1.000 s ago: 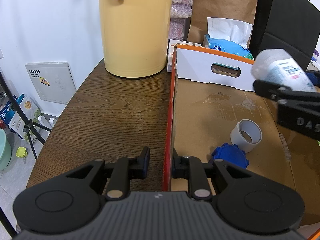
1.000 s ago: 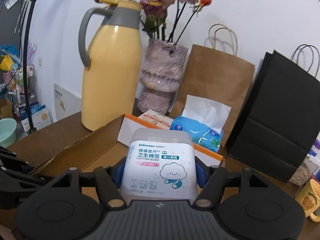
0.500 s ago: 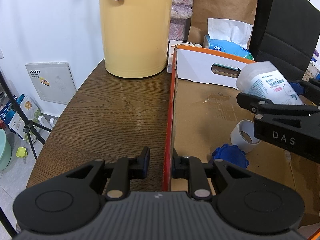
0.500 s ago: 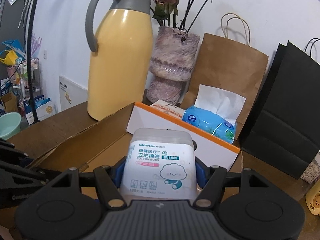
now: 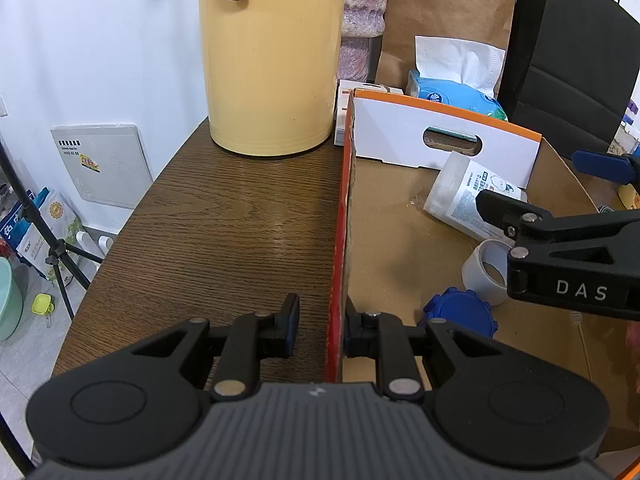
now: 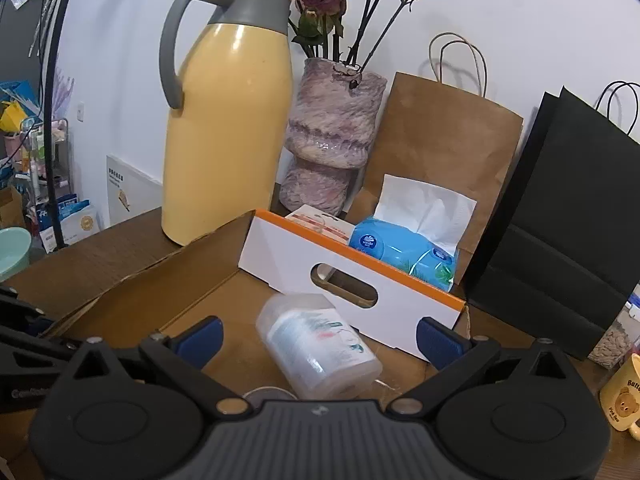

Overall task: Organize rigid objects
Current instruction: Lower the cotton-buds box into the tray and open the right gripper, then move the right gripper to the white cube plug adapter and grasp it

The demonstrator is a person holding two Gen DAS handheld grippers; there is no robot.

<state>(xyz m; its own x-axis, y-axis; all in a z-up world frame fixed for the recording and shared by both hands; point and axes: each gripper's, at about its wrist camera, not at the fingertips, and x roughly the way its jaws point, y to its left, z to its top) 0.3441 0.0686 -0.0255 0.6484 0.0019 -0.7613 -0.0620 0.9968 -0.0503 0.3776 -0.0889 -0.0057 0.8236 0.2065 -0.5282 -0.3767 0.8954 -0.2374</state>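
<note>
Cotton-bud tub [image 6: 316, 350] dropped into box [image 5: 384, 248] | right claw [image 6: 320, 338] spread wide, empty | left claw [image 5: 318, 326] pinching box wall

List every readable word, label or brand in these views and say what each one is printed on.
"DAS": white letters on the side of the right gripper.
"Butt…", cut off at the frame edge: on the yellow bear mug.
Cotton bud container lying in the cardboard box: label too blurred to read.
Blue tissue pack: round logo too small to read.
White wall panel: sticker too small to read.
</note>
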